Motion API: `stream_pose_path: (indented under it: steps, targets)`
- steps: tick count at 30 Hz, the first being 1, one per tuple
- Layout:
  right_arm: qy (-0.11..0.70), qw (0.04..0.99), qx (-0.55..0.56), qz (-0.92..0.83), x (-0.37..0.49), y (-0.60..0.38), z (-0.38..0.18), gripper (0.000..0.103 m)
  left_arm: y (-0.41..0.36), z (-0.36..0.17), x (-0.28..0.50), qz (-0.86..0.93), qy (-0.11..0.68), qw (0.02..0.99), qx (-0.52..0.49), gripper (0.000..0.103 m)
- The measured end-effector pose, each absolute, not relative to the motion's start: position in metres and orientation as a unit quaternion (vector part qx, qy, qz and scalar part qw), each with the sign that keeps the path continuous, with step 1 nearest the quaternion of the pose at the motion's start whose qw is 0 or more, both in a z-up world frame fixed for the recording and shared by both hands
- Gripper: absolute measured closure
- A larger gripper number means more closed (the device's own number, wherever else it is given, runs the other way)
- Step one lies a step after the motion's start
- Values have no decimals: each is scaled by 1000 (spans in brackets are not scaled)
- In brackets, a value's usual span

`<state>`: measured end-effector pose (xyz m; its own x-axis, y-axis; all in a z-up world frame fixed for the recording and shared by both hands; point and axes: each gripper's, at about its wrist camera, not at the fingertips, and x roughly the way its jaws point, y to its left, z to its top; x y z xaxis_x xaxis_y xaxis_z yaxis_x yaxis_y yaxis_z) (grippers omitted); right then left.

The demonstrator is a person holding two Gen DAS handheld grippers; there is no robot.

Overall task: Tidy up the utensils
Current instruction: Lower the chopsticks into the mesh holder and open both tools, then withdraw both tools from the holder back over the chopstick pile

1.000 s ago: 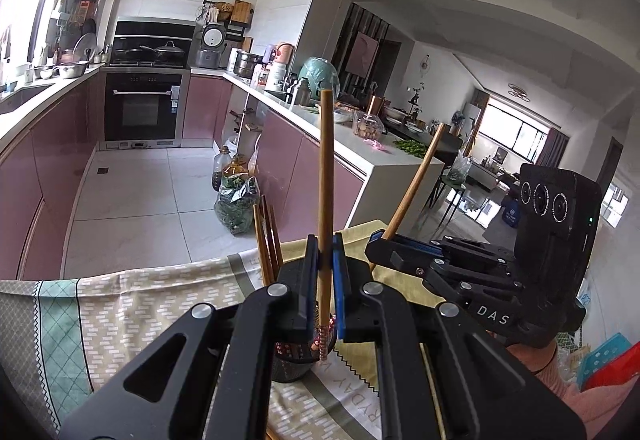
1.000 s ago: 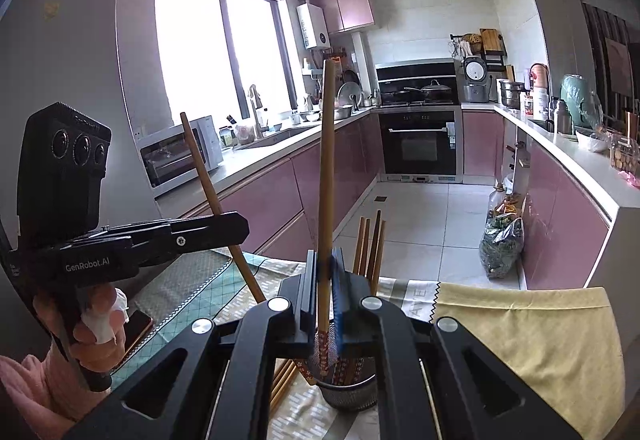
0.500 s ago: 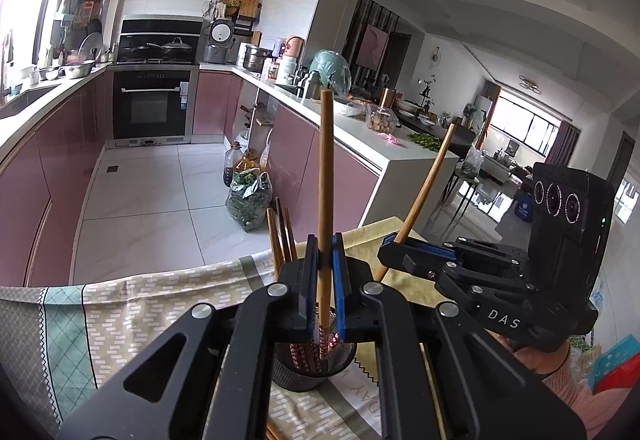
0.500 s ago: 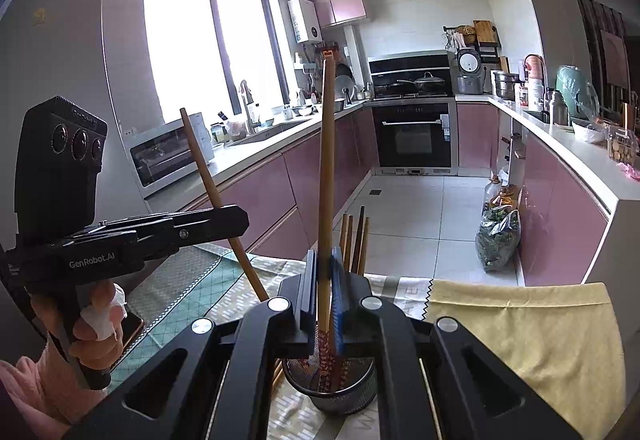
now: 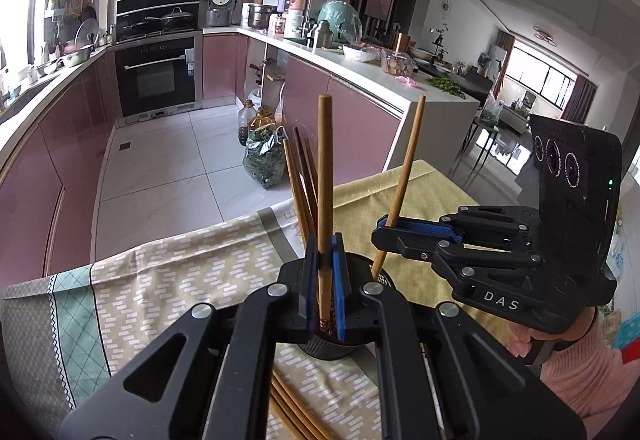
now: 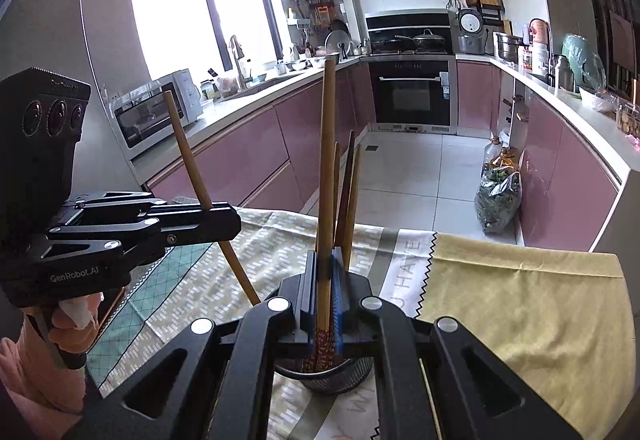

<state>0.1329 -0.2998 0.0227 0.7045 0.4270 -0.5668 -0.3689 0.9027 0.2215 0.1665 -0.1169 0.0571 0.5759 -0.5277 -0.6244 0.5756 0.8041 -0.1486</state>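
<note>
both chopsticks lower into holder (image 5: 332, 344); left gripper (image 5: 325, 280) pinches chopstick (image 5: 325, 176); right gripper (image 6: 325, 284) likewise

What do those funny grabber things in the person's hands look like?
Both are chunky black metal claws with silver bolts and blue rubbery pads. The left gripper says "GenRobot.AI" in white, the right gripper says "DAS". Each carries a black box with three round lenses; the right one's has a tiny green light. The person wears pink sleeves.

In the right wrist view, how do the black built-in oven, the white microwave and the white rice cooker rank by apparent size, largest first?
1. Black built-in oven
2. White microwave, nearer the camera, so its true rank is unsure
3. White rice cooker
</note>
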Motion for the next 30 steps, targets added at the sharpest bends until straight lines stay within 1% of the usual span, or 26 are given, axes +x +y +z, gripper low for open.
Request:
stream_pose_path:
  steps: [5, 13, 18, 19, 21, 23, 24, 25, 27, 28, 29, 30]
  targets:
    - [340, 915, 47, 212, 143, -298, 12, 97, -130, 44, 178, -308, 361, 879, 56, 96]
    - [359, 910, 55, 201, 157, -303, -1, 96, -141, 25, 204, -299, 389, 870, 53, 95]
    - [360, 910, 63, 196, 160, -304, -4, 94, -145, 18, 209, -297, 392, 869, 51, 95]
    - [359, 910, 64, 196, 159, -304, -3, 94, -145, 17, 210, -295, 392, 870, 50, 93]
    - [356, 912, 65, 195, 157, -304, -2, 94, -144, 16, 208, -294, 387, 873, 45, 92]
    - [350, 914, 65, 195, 153, -304, 0, 93, -141, 15, 205, -296, 385, 873, 39, 88]
    - [347, 915, 65, 196, 151, -304, 2, 89, -139, 14, 204, -296, 384, 874, 36, 82]
    - [345, 916, 66, 196, 149, -305, 2, 85, -137, 13, 203, -295, 384, 874, 33, 80]
    - [338, 918, 66, 195, 143, -304, 4, 82, -135, 8, 203, -290, 385, 876, 30, 79]
    - [335, 919, 65, 195, 141, -304, 5, 82, -133, 7, 202, -286, 384, 878, 28, 79]
    - [331, 921, 65, 196, 137, -304, 6, 81, -131, 6, 200, -285, 381, 879, 26, 77]
    - [327, 922, 65, 197, 133, -303, 8, 79, -128, 6, 199, -285, 379, 880, 22, 74]
